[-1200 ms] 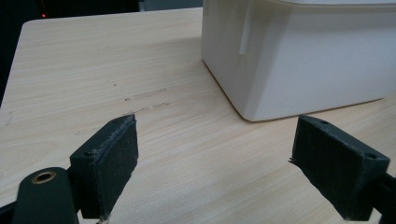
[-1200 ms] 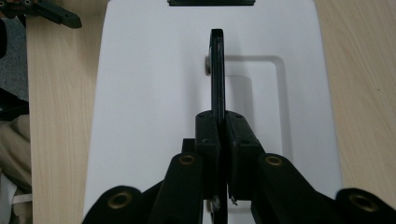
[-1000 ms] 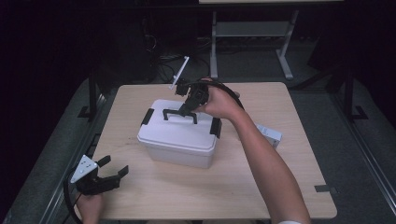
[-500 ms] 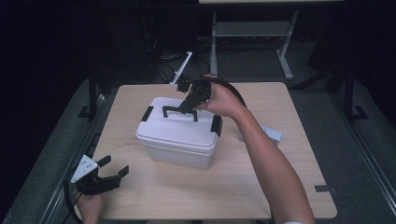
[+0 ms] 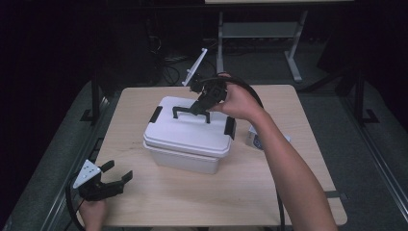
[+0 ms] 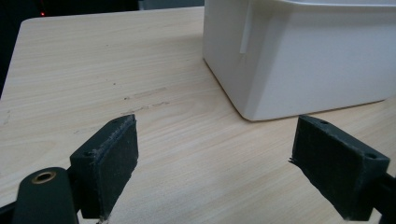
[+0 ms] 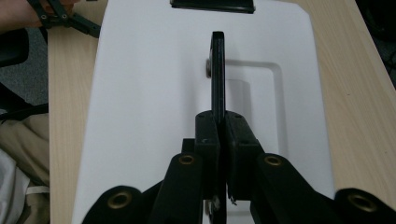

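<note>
The white box [image 5: 187, 137] sits near the middle of the surface [image 5: 269, 192], its long axis running from the far-left corner of the surface toward the near-right one, slightly skewed to the surface's edges. Its lid is on, with a black latch [image 5: 156, 114] at the left short end and another [image 5: 230, 127] at the right short end. The black handle [image 5: 191, 112] on the lid stands raised, running along the box's long axis; in the right gripper view it shows edge-on as a thin black bar [image 7: 218, 74] rising from the lid.

The right tongs [image 5: 198, 109] are clamped on the handle, pads pressed together on it from both sides. The right hand [image 5: 238, 102] is above the far-right part of the box, the forearm stretching from the near edge of the surface diagonally over the box's right end, wrist bent so the tongs point down and left onto the lid.

The left tongs [image 5: 114, 174] are well to the near-left of the box, at the surface's near-left corner, jaws wide apart and empty, aimed toward the box. The left hand [image 5: 92, 211] is low beneath them.

A small white and blue package [image 5: 256, 139] lies just right of the box.
</note>
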Demonstrator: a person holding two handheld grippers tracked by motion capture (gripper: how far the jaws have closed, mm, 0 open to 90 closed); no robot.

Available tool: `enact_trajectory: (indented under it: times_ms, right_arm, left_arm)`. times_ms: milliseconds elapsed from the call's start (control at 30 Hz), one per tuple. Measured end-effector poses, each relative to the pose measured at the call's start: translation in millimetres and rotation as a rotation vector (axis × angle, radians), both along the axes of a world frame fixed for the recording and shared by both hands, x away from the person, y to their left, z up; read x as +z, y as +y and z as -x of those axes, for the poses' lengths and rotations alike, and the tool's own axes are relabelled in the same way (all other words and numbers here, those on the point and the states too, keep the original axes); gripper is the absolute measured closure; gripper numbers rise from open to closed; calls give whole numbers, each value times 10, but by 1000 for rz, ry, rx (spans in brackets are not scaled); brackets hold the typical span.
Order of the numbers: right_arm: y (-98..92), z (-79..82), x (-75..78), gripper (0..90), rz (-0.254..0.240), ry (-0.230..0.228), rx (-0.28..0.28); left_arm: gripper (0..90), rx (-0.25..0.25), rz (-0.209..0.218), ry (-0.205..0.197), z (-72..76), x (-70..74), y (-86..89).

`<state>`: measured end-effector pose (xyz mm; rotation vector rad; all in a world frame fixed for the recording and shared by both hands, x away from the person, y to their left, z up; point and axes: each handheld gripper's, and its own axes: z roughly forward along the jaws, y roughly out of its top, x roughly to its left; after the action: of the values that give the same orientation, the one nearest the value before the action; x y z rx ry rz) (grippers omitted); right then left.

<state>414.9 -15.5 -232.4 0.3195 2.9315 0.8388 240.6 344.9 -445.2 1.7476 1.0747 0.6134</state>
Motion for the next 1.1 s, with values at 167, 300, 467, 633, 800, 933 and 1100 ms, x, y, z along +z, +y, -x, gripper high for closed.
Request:
enact_trajectory:
  times_ms: [167,300,467,633,800,933,1100]
  right_arm:
    - [-131,72,58,847,0,-13,-7]
    - [-266,131,91,847,1,-18,-22]
    - [-429,192,118,847,0,-23,-37]
    - [-588,259,138,847,-2,-24,-55]
    - [-748,341,150,847,-5,-26,-71]
    - [-883,427,180,847,-8,-33,-84]
    - [-1079,547,225,847,-20,-34,-102]
  left_arm:
    - [136,6,-1,3,1,-6,6]
    - [136,5,-9,4,-2,-7,1]
    - [137,2,-24,11,-14,-16,-28]
    - [137,1,-34,15,-18,-22,-38]
    - [136,3,-35,12,-15,-23,-46]
    - [136,5,-36,10,-10,-18,-44]
    - [136,6,-36,10,-8,-17,-45]
